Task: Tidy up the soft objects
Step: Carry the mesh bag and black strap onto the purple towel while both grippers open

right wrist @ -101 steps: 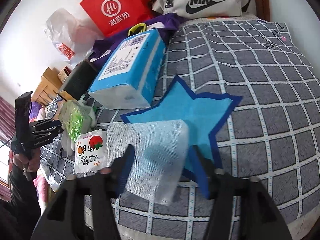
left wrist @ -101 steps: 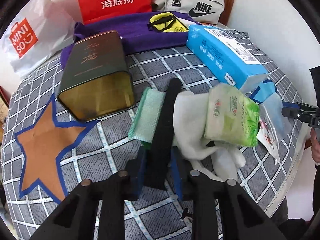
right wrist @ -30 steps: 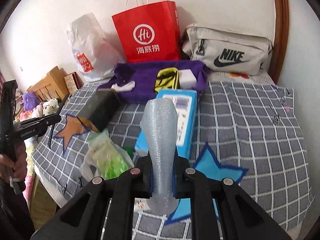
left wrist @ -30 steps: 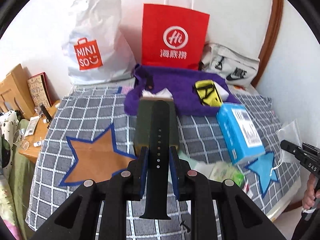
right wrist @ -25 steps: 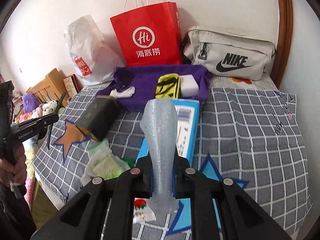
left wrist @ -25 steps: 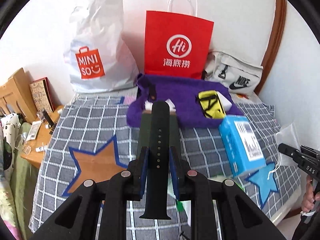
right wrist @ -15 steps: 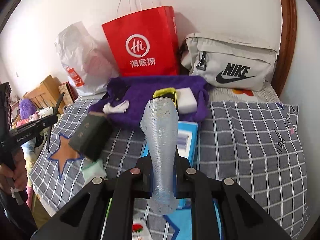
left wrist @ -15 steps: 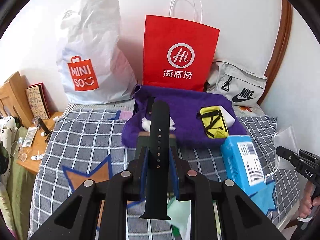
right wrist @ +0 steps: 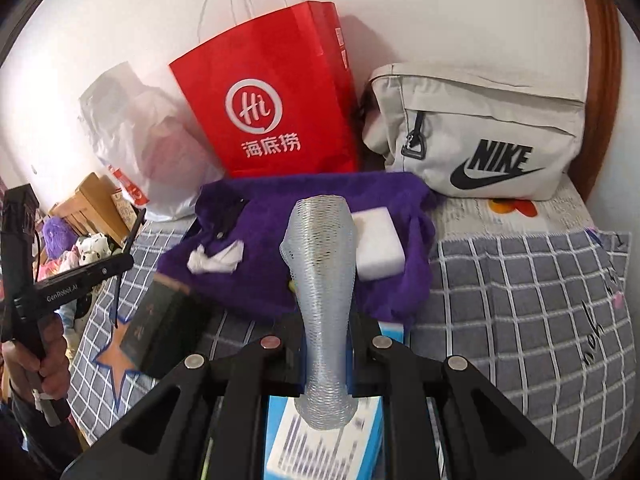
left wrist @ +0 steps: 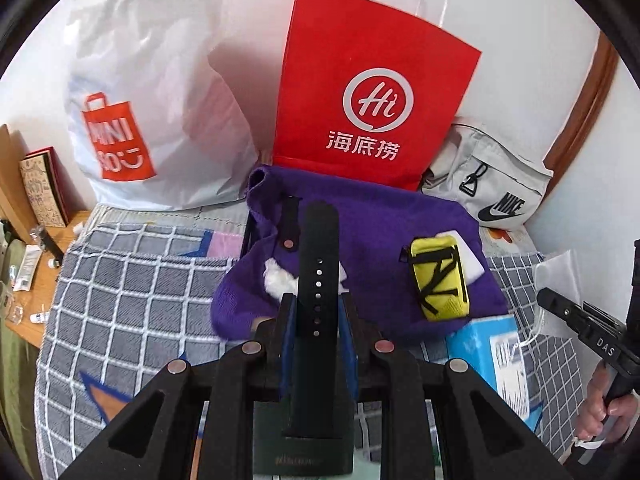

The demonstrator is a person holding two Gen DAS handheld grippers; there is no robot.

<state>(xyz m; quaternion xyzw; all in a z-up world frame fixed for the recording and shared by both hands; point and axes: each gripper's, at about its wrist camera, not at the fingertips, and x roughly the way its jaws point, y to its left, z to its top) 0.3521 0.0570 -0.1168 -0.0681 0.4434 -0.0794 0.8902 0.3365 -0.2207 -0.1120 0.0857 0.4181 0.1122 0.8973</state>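
My left gripper (left wrist: 316,320) is shut on a black watch strap (left wrist: 318,248) and holds it upright above the bed, in front of the purple cloth (left wrist: 372,232). On that cloth lie another black strap (left wrist: 290,222), a crumpled white tissue (left wrist: 276,280), a yellow pouch (left wrist: 438,280) and a white sponge (left wrist: 468,256). My right gripper (right wrist: 326,344) is shut on a folded white gauze cloth (right wrist: 322,280), held upright over the blue tissue pack (right wrist: 320,444). The purple cloth (right wrist: 272,264), tissue (right wrist: 216,258) and sponge (right wrist: 376,240) also show in the right wrist view.
A red paper bag (left wrist: 368,92), a white Miniso bag (left wrist: 136,92) and a grey Nike bag (left wrist: 488,184) stand along the wall. A dark green tin (right wrist: 160,332) lies on the checked bedspread (right wrist: 520,300). A wooden bedside table (left wrist: 28,272) is at the left.
Both grippers have risen from the bedspread and moved forward toward the purple cloth, the left carrying the strap and the right the gauze. The tin and tissue pack have dropped below the view.
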